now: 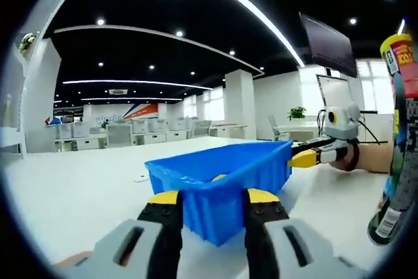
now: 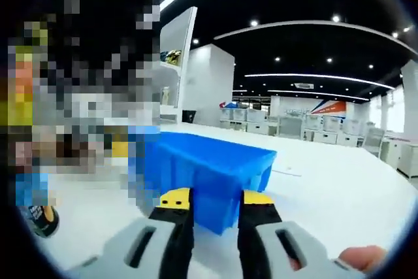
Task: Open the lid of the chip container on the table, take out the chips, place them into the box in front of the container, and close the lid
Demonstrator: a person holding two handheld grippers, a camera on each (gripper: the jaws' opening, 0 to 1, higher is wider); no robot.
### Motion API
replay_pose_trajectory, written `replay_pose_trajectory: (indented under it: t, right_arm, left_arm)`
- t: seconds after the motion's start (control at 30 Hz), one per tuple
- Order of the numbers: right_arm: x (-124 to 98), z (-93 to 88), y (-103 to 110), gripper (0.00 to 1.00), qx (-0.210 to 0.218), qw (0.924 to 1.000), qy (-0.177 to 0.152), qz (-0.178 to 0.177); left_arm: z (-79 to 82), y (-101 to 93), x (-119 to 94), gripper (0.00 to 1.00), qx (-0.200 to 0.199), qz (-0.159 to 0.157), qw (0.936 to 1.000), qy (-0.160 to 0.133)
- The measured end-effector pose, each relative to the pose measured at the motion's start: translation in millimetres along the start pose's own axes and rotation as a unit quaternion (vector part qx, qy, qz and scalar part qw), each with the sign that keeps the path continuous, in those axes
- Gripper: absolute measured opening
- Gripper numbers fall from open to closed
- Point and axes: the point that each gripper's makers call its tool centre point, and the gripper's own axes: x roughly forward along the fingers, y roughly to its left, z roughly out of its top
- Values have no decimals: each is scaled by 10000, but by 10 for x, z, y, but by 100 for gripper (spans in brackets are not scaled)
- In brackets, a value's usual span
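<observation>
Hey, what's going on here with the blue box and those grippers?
A person holds a gripper in each hand over a white table. The left gripper and the right gripper each point at a corner of the blue box, fingers apart and holding nothing. The tall chip container stands at the right edge of the left gripper view, untouched. Something yellow shows inside the box.

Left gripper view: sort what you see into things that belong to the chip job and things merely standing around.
Job:
blue box
chip container
left tool
right tool

Around:
wall screen
potted plant
white cabinets
</observation>
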Motion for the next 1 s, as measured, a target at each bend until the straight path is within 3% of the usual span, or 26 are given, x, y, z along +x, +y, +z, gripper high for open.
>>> replay_pose_trajectory:
  t: [0.13, 0.37, 0.5, 0.63, 0.87, 1.0]
  right_arm:
    - [-40, -58, -10, 20, 24, 10000, 80, 23]
    - [-68, 10, 3, 19, -16, 10000, 3, 30]
    - [-70, 126, -7, 19, -287, 9994, -175, -53]
    - [-57, 248, -3, 19, -385, 9989, -264, -57]
    - [79, 432, -177, 20, -436, 9983, -367, -152]
    - [210, 457, -295, 20, -501, 9980, -348, -187]
  left_arm:
    - [-16, -15, -17, 36, 100, 17, 9999, 57]
    - [83, -49, -63, 36, 228, -36, 9997, -108]
    - [165, -70, -76, 36, 432, 6, 9988, -212]
    - [256, -36, -57, 36, 394, 12, 9990, -215]
    - [443, 105, 189, 36, 502, -61, 9984, -234]
    - [407, 238, 380, 36, 534, -39, 9984, -183]
